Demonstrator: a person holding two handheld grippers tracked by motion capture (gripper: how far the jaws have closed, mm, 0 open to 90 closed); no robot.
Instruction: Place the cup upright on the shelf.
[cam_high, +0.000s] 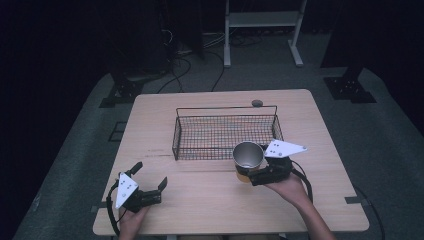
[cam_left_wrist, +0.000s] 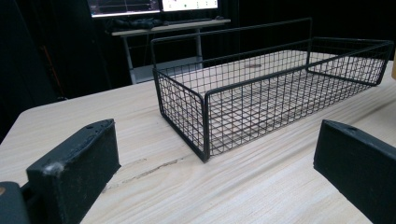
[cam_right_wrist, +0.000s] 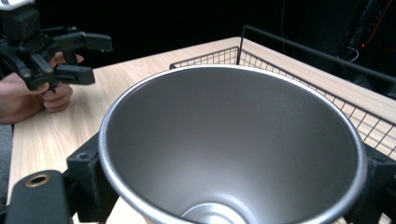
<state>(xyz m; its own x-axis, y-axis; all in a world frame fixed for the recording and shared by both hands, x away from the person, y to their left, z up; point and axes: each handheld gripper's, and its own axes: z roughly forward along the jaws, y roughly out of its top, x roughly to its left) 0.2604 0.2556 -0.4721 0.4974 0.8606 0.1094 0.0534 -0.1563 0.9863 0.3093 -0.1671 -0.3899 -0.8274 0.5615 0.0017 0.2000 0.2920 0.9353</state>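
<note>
Two grippers were over the table. The right gripper, held in the person's right hand, had its fingers closed on a metal cup, one finger pressed to each side of the cup's wall below the rim. The cup stood upright with its mouth up, held above the table just at the near right corner of the wire basket; its upper edge overlapped the basket's near wall in the high view. In the right gripper view the cup showed a bare, dull silver inside down to its round bottom, with the basket just behind it.

The left gripper rested near the table's near left corner, well apart from the cup and the basket, with the left hand behind it. Its fingers stood wide apart with nothing between them, pointed toward the basket. The basket lay in the middle of the table, toward the far edge. A small dark disc sat on the table just beyond the basket's far wall.
</note>
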